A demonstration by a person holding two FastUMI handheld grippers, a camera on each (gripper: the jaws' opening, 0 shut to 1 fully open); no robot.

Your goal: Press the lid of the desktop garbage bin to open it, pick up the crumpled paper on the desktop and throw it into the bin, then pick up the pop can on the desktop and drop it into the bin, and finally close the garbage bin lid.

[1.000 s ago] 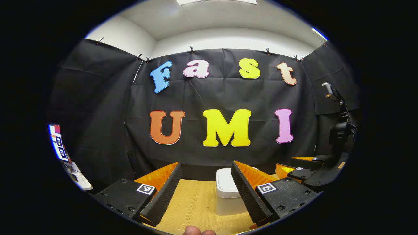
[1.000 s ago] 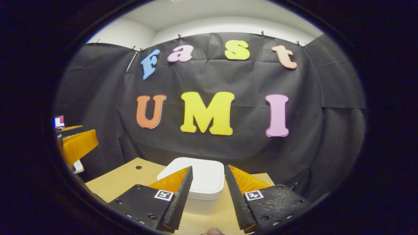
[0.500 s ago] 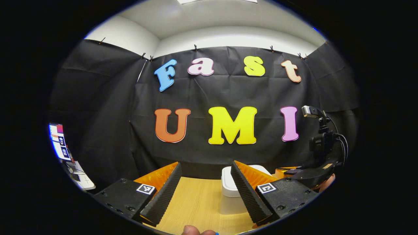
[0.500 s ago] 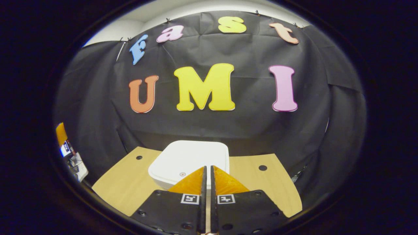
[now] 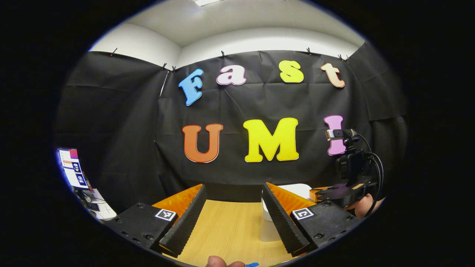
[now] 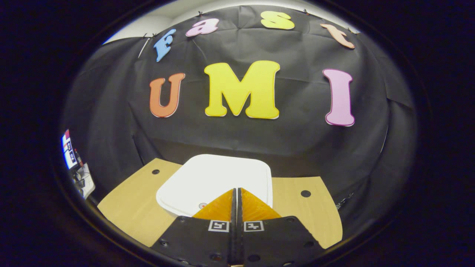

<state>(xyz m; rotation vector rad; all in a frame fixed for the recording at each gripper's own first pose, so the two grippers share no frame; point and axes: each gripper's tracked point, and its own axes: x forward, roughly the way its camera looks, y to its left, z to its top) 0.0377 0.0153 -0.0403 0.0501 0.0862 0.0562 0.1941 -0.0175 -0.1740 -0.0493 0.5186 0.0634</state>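
The white garbage bin [image 6: 219, 178] stands on the wooden desktop [image 6: 130, 200] with its lid down, a small round mark near the lid's front edge. My right gripper [image 6: 236, 191] is shut with nothing between its fingers, its tips just over the front part of the lid; whether they touch it I cannot tell. In the left gripper view my left gripper [image 5: 233, 200] stands open and empty over the desktop [image 5: 226, 230], with the bin [image 5: 269, 226] partly hidden behind its right finger. Farther right there, the right gripper [image 5: 343, 193] hangs over the bin, held by a hand.
Two round holes [image 6: 305, 193] sit in the desktop on either side of the bin. A screen [image 5: 72, 172] and a white keyboard stand off the desk's left side. The black cloth wall rises close behind the bin.
My right gripper went from open to shut and moved forward and down over the bin's lid. The left gripper drifted left, so the bin slid behind its right finger.
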